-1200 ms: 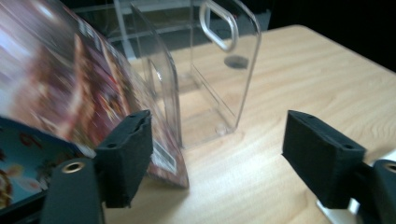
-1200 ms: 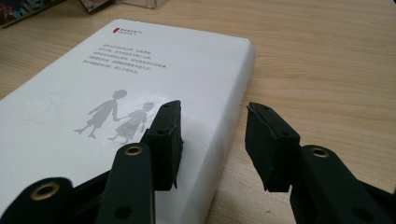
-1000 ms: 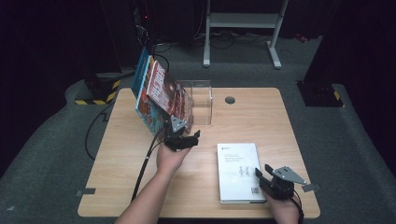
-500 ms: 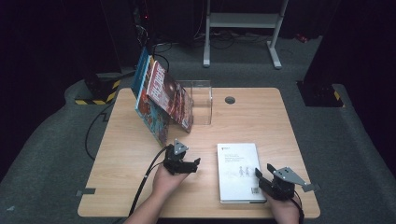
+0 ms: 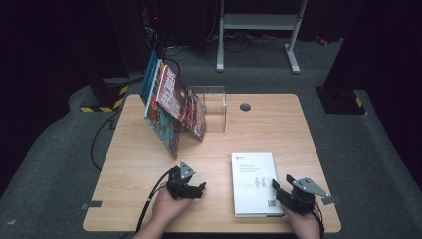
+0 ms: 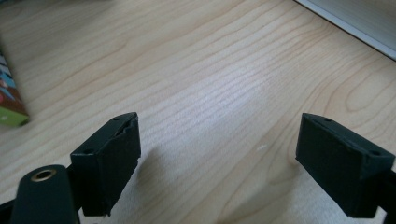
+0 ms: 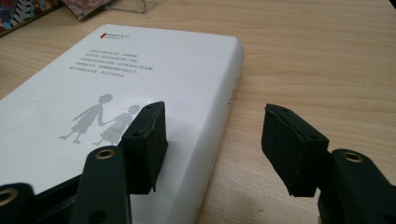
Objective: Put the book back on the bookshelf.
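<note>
Two grippers work low at the near edge of the table [image 5: 278, 124] in the high view. The left gripper [image 5: 195, 189] sits over bare wood with nothing between its jaws. The right gripper [image 5: 281, 191] is at the near right corner of the white book [image 5: 251, 174], which lies flat, well apart from the clear stand [image 5: 213, 107] at the back. Three or so colourful books [image 5: 171, 107] already lean in that stand, tilted to the left, and open room remains at its right end. So part of the shelving looks done; my guess is that the white book has yet to be lifted and stood beside them.

From the left gripper view, the left gripper [image 6: 217, 163] has its jaws spread wide over plain wood, having just opened a little further, and it holds nothing. A corner of one colourful book [image 6: 9, 102] shows at the left, and an edge of the white book [image 6: 359, 18] at the top right.

From the right gripper view, the right gripper [image 7: 212, 144] straddles the long edge of the white book [image 7: 116, 79]: one jaw rests over the cover, the other hangs out beside the edge above the table [image 7: 327, 56]. Its jaws have just been opening and do not pinch the book. A foot of the clear stand [image 7: 128, 5] shows at the top.
</note>
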The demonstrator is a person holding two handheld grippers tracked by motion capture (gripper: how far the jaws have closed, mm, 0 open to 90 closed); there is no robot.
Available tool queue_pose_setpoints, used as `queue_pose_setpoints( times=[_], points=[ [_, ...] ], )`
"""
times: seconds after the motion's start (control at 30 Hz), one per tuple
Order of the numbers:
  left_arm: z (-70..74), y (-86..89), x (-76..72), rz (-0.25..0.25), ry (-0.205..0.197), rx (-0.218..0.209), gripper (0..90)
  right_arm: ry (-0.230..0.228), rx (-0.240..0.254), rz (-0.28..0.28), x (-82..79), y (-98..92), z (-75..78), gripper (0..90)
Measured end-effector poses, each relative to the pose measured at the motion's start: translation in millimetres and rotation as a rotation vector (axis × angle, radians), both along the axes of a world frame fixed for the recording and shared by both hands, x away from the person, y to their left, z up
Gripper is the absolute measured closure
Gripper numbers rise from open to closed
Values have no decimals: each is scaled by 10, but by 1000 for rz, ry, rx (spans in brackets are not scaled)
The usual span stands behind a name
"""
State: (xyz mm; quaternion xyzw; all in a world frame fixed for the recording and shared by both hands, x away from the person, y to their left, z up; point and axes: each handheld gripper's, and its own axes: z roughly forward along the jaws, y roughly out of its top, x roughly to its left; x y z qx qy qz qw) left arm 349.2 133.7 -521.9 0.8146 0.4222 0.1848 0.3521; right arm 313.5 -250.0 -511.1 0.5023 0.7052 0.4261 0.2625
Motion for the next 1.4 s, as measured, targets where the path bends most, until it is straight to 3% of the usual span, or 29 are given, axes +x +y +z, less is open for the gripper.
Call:
queue_pose_setpoints(
  times=[0.03, 0.17, 0.2, 0.33, 0.43, 0.67, 0.87, 1.33, 1.4],
  points=[
    [0, 20, -5, 2, 13, -9, 122, 25, 7, -4, 9, -4, 20, 399],
    [-19, 17, 0, 8, 29, -1, 106, 58, 37, 7, 18, -18, 35, 404],
    [-29, -5, 1, 9, 29, 23, 99, 68, 55, 13, 22, -27, 37, 421],
    [-38, -23, 7, 15, 32, 24, 76, 69, 100, 28, 24, -48, 73, 418],
    [-43, -21, 4, 18, 32, 21, 66, 67, 105, 16, 17, -41, 108, 327],
    [-53, -5, -7, 30, 27, 21, 46, 150, 114, 61, 40, 15, 75, 207],
    [-52, -3, -11, 23, 26, 25, 42, 225, 165, 107, 63, 63, -1, 213],
    [-50, 3, -24, 6, 28, 9, 57, 226, 106, 57, 28, 197, 53, 208],
    [-49, 11, -28, 9, 28, 3, 62, 223, 104, 73, 33, 227, 52, 232]
  ],
)
